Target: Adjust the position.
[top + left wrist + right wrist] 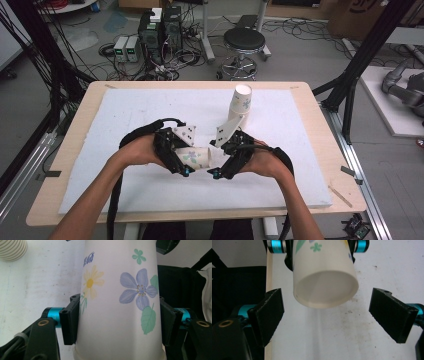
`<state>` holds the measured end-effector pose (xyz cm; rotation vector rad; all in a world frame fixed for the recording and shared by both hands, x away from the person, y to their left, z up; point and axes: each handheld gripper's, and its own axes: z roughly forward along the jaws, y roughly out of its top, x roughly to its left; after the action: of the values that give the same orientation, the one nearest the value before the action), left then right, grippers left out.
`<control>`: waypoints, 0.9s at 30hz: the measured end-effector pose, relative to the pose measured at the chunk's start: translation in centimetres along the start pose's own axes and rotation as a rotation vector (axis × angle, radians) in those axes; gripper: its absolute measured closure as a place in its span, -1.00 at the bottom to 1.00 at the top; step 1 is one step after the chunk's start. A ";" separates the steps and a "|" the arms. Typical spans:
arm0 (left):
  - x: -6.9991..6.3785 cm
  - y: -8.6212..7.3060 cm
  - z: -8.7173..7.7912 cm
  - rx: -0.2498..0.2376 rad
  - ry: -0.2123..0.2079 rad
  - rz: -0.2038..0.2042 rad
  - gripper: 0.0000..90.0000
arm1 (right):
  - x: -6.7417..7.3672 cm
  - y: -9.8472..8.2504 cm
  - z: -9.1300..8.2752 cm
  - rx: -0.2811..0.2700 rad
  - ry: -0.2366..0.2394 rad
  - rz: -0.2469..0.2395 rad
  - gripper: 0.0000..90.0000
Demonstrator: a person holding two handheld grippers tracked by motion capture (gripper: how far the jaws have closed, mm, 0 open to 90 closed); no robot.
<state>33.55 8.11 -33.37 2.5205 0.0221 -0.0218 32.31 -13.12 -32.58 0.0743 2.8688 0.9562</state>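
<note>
Here the white foam board point(125, 107) covers most of the wooden table point(70, 145), leaving a bare wooden margin along the left edge and a narrower one along the right. The left half of the board is open, and so is the strip between the hands and the near edge.

Low on the board, left of centre, the left gripper point(186, 167) lies level in the person's left hand point(140, 150), its tip turned toward the middle. Its jaws are clamped on the flowered paper cup point(196, 157), one black pad on each side of the wall, as the left gripper view shows with the cup point(117, 310) between them. The cup lies on its side, held above the board, its open mouth facing right; in the right gripper view its inside point(325, 287) looks empty.

Just to the right, the right gripper point(220, 170) faces it, held level in the right hand point(265, 162). Its jaws stand spread wide, one each side of the cup's mouth and clear of the rim.

Farther back and right of centre, a stack of paper cups point(239, 107) lies tilted, its open mouth uppermost, well short of the far edge.
</note>
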 end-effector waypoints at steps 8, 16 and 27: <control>-0.1 0.2 0.2 0.000 -0.005 0.007 -0.29 | 0.2 0.3 0.3 -0.002 0.012 -0.006 -0.67; 0.0 0.2 0.2 -0.001 -0.007 0.012 -0.29 | 0.0 0.6 0.4 -0.024 0.038 -0.016 -0.37; 0.0 0.0 0.4 -0.040 -0.006 0.021 -0.44 | -0.1 0.4 0.4 -0.032 0.051 -0.021 -0.18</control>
<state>33.52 7.89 -33.71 2.4807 -0.0068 -0.0205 32.43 -12.56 -32.62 0.0174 2.8934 1.0150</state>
